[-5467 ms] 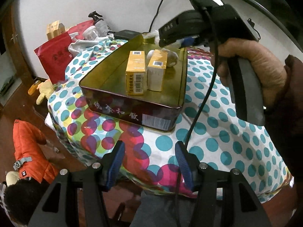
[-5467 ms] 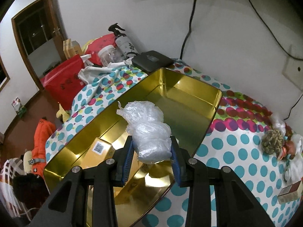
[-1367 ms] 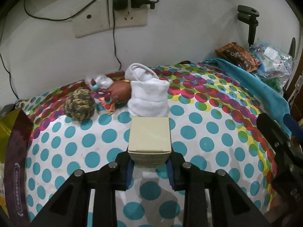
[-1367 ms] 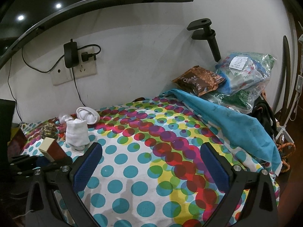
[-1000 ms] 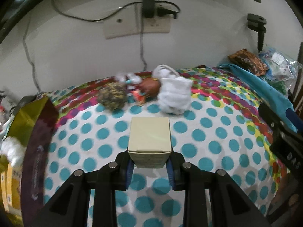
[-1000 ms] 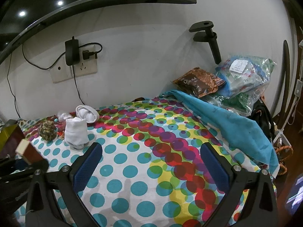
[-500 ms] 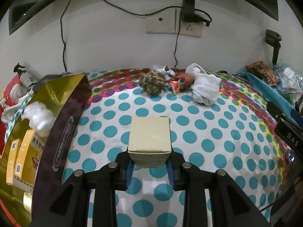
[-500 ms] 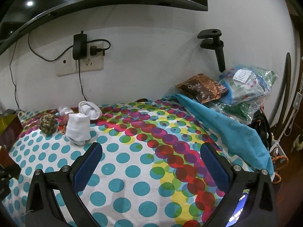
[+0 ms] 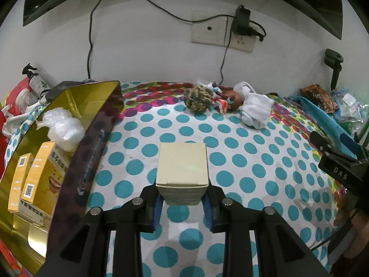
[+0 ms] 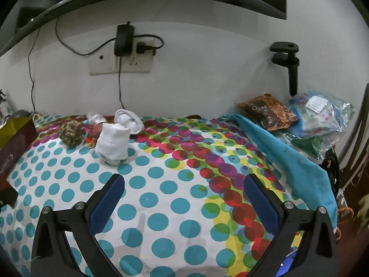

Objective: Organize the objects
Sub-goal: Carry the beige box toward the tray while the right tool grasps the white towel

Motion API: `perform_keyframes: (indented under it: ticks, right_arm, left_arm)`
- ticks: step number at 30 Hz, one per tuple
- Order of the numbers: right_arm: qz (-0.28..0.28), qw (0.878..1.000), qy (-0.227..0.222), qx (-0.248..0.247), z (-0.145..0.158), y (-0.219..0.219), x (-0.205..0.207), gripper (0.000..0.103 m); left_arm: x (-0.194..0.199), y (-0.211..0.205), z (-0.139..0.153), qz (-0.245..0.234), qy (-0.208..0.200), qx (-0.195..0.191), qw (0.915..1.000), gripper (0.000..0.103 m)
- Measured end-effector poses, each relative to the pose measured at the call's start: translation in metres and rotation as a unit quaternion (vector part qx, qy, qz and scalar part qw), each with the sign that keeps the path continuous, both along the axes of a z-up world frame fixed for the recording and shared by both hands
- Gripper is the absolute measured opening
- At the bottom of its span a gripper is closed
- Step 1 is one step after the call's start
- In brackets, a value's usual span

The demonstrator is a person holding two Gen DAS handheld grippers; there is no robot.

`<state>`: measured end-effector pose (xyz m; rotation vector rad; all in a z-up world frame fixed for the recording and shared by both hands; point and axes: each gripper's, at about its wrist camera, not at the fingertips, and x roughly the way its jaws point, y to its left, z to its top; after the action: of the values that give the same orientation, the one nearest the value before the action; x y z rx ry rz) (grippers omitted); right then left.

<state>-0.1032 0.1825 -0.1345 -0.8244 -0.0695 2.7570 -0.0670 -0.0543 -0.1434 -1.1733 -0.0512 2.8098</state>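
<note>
The polka-dot cloth (image 9: 265, 161) fills most of both views, its near and far right edges cut off by the lens rim. At the left of the left wrist view sits the gold tin (image 9: 76, 143), open; it reads as the collecting place, since two yellow cartons (image 9: 34, 175) and a crumpled plastic bag (image 9: 63, 129) already lie inside. Its near end runs out of frame, so the floor space left cannot be judged.

The left gripper (image 9: 183, 205), lower centre, pinches a cream box (image 9: 182, 166) between its blue pads, clear of the cloth and just right of the tin wall, presumably bound for the tin. The box's print is too small to read.

The right gripper (image 10: 184, 203) stands spread wide with nothing between its jaws.

Along the wall lie a rolled white sock (image 10: 113, 144), a knitted ball (image 10: 71, 132) and a small brown figure (image 9: 233, 98), partly hidden behind the sock, apparently unsorted.
</note>
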Motion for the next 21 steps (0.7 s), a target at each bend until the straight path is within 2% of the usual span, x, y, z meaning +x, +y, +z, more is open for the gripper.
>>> perform_keyframes:
  ticks: [8,11,14,20,21]
  right_arm:
    - [0.064,0.998,-0.026,-0.013,-0.005,-0.007,-0.022,0.103]
    - [0.093,0.993,-0.05,-0.048,-0.007,-0.007,-0.045,0.101]
    - [0.109,0.989,-0.065,-0.08,-0.007,-0.008,-0.068,0.102]
    - [0.121,0.985,-0.081,-0.095,-0.008,-0.026,-0.101,0.101]
    - [0.122,0.984,-0.083,-0.097,-0.009,-0.03,-0.105,0.098]
  left_arm:
    - [0.0,-0.022,-0.002,0.016,-0.012,0.022,0.9996,0.029]
    - [0.004,-0.028,0.001,0.018,-0.012,0.031,0.9993,0.029]
    - [0.008,-0.031,0.006,0.01,-0.008,0.041,0.9991,0.029]
    - [0.012,-0.045,0.023,-0.003,0.0,0.072,0.9974,0.029]
    - [0.012,-0.048,0.026,-0.002,0.001,0.076,0.9971,0.029]
